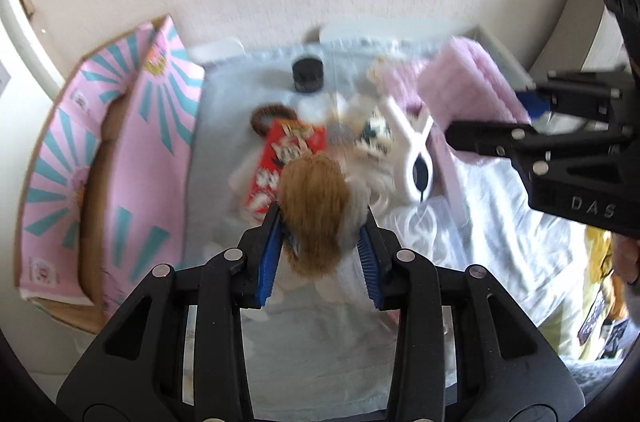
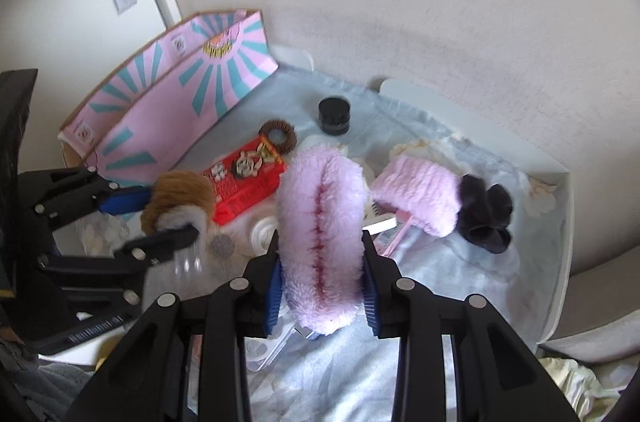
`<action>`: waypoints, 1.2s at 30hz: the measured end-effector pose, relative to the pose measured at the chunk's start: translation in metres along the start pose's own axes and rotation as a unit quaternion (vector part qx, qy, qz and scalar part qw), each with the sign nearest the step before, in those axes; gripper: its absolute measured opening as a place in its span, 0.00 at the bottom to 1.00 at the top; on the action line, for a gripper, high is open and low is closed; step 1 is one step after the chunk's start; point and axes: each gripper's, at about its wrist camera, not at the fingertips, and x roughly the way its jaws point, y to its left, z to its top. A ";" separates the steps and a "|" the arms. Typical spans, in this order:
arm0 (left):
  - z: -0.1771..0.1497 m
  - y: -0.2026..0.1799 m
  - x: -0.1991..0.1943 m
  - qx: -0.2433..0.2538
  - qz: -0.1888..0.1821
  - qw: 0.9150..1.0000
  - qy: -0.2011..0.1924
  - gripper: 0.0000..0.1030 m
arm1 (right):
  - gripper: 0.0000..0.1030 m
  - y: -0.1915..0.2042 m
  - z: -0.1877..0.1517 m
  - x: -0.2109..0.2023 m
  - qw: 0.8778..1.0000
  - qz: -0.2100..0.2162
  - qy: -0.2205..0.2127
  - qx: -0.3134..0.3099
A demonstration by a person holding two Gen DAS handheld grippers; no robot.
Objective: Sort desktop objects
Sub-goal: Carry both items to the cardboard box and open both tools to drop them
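Left claw (image 1: 322,236) pinching a brown and grey furry pompom (image 1: 316,202) between its blue pads, lifted clear of the cloth-covered table (image 1: 304,342). Right claw (image 2: 322,292) clamped on a fluffy pink headband (image 2: 320,234) with a dark red seam running down its middle, held up off the cloth. Just beyond the left claw, a red printed box (image 1: 280,158), and behind that a brown ring-shaped hair tie (image 1: 266,116) and a small black jar (image 1: 307,74). Ahead and to the right of the left claw, a large white clip (image 1: 412,146), blurred. To the left of both claws, an open pink cardboard box (image 1: 132,158) with teal rays standing against the wall. Ahead and to the right of the right claw, the other end of the headband, folded pink plush (image 2: 420,196) with a black bow (image 2: 486,218) beside it. Beneath the right claw, something of clear plastic (image 2: 272,350), too indistinct to name.
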 end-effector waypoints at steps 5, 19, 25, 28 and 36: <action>0.016 0.012 -0.032 -0.004 -0.005 0.999 -0.038 0.31 | 0.30 0.004 0.012 -0.029 0.999 -0.017 -0.032 0.015; 0.062 0.077 -0.115 -0.029 0.046 0.993 -0.106 0.31 | 0.30 0.044 0.061 -0.073 0.997 -0.027 -0.066 -0.018; 0.066 0.122 -0.125 -0.058 0.093 0.988 -0.105 0.31 | 0.30 0.069 0.112 -0.078 0.995 -0.005 -0.089 -0.046; 0.063 0.150 -0.123 -0.078 0.106 0.986 -0.099 0.31 | 0.30 0.087 0.141 -0.066 0.994 0.007 -0.093 -0.060; 0.050 0.204 -0.096 -0.103 0.109 0.987 -0.064 0.31 | 0.30 0.148 0.199 0.004 0.992 0.049 -0.063 -0.096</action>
